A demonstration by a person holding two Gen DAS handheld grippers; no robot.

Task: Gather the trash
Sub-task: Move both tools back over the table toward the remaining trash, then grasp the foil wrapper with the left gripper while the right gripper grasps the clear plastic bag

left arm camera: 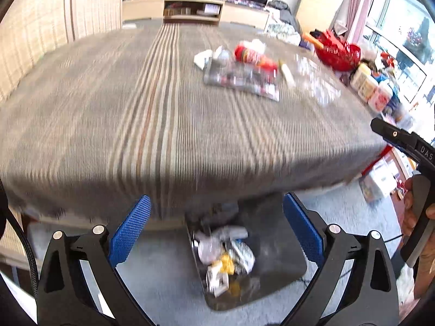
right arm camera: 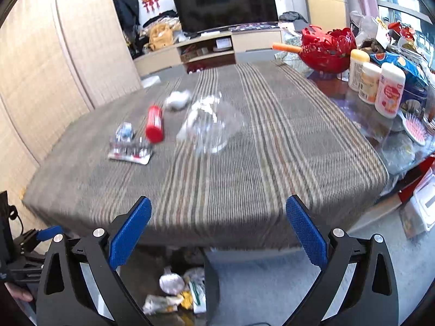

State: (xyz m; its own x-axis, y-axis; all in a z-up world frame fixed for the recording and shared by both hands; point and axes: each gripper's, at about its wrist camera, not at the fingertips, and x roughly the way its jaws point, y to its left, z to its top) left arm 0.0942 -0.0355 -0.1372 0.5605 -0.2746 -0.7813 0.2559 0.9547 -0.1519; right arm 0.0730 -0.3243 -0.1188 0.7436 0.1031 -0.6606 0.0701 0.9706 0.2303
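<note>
Both claws, left claw (left arm camera: 217,228) and right claw (right arm camera: 218,231), stand wide and hold nothing; "DAS" (left arm camera: 426,152) is readable, the red can (right arm camera: 154,123) label is blurred.

A home living room: television (right arm camera: 225,2) on low cabinet (right arm camera: 206,47), cloth-covered table (right arm camera: 272,163).

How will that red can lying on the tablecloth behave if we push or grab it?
The red can lies on its side, so a sideways push would likely roll it across the striped tablecloth. Its round, smooth-looking wall may slip between pads unless gripped across the middle. It looks rigid, unlike the clear plastic container beside it; its weight cannot be judged.
</note>
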